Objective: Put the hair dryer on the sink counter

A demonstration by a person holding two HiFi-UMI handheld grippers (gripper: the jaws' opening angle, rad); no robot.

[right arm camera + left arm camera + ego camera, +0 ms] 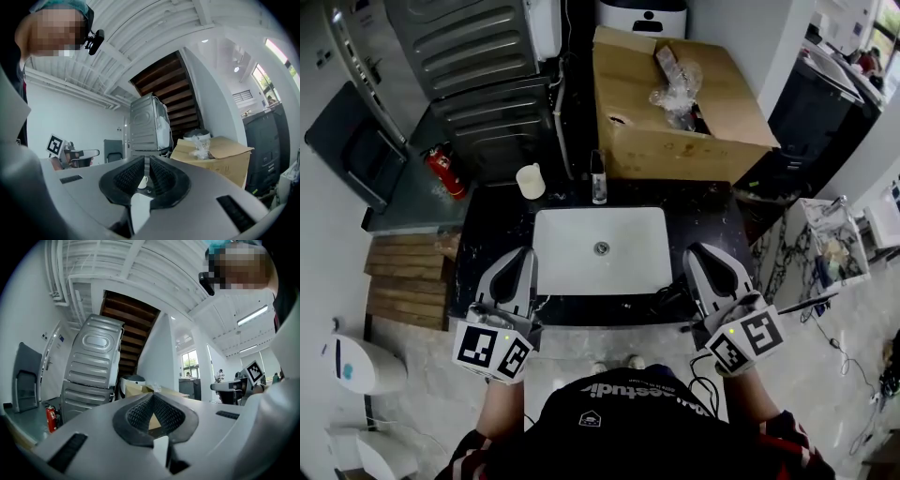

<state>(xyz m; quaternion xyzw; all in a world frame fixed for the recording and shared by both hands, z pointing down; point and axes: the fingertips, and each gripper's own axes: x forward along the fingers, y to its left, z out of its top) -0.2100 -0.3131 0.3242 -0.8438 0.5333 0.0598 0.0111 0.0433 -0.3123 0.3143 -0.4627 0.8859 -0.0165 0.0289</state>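
Left gripper: I read the grey two-jaw left gripper clenched, pads meeting at the tips and nothing caught between them, poised over the counter's near edge.
Right gripper: clenched too, only a sliver between its pads, empty, at the basin's right.
Hair dryer: I cannot pick it out for certain; a dark shape lies on the counter between the basin's near right corner and the right gripper.
Counter: dark speckled stone sink counter, both grippers at its front.
Basin: white rectangular basin sunk in the middle, showing its round drain.
Cup: small white cup at the back left; I cannot see inside.
Bottle: slim dark bottle behind the basin.
Box: large brown cardboard box beyond the counter, crumpled clear plastic bag at its opening.
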